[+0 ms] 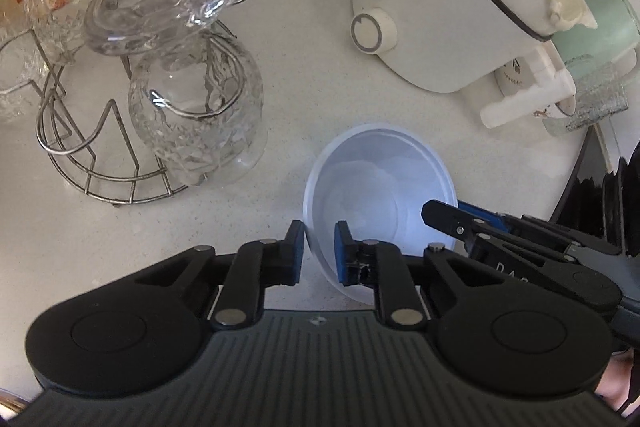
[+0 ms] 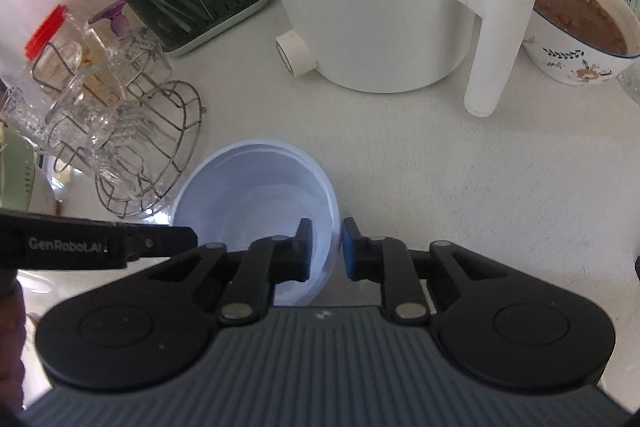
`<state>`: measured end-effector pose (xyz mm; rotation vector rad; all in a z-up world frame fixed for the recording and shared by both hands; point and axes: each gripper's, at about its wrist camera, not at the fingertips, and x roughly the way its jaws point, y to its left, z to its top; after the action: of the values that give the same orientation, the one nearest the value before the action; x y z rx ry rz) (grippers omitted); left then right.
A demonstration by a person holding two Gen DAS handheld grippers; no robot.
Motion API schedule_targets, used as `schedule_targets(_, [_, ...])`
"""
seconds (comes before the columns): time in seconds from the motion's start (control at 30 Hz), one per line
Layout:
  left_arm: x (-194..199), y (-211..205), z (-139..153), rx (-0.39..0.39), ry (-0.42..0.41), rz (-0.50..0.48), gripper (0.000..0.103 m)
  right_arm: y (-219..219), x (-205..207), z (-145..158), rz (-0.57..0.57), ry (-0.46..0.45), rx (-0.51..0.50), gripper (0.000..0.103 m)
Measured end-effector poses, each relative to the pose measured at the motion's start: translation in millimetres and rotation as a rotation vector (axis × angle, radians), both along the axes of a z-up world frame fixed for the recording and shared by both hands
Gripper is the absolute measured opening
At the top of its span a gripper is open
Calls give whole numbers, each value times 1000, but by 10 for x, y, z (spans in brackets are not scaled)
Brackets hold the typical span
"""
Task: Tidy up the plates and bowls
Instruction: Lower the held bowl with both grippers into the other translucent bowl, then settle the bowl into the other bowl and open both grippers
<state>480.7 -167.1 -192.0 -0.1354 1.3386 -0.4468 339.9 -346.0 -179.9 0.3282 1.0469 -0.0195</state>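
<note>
A pale blue plastic bowl (image 1: 380, 203) sits upright on the white countertop (image 1: 304, 95), gripped at opposite sides of its rim by two hand-held grippers. The left gripper (image 1: 320, 251) has closed to a narrow gap on the rim at about 7 o'clock of the bowl in its own view, one pad outside the wall and one inside; the right gripper (image 2: 327, 249) pinches the rim at about 4 o'clock in its view in the same way. A wire rack of upturned glasses (image 1: 192, 107) stands at 10 o'clock from the bowl, a white electric cooker (image 2: 372, 3) at 12 to 1 o'clock, and a flowered bowl of brown food (image 2: 580, 23) lies further off at 2 o'clock. The step in hand appears to be the pick-up of the bowl; the next move likely calls for an even, level lift by both hands, since the thin rim could flex or slip.
</note>
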Motion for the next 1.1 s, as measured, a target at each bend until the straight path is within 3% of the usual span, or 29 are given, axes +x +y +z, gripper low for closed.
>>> schedule_targets(0.5, [-233, 261, 402, -117, -51, 44, 19, 22, -259, 307, -49, -57, 22, 17])
schedule_targets(1.1, [-955, 653, 960, -183, -159, 98, 19, 248, -897, 740, -26, -191, 66, 17])
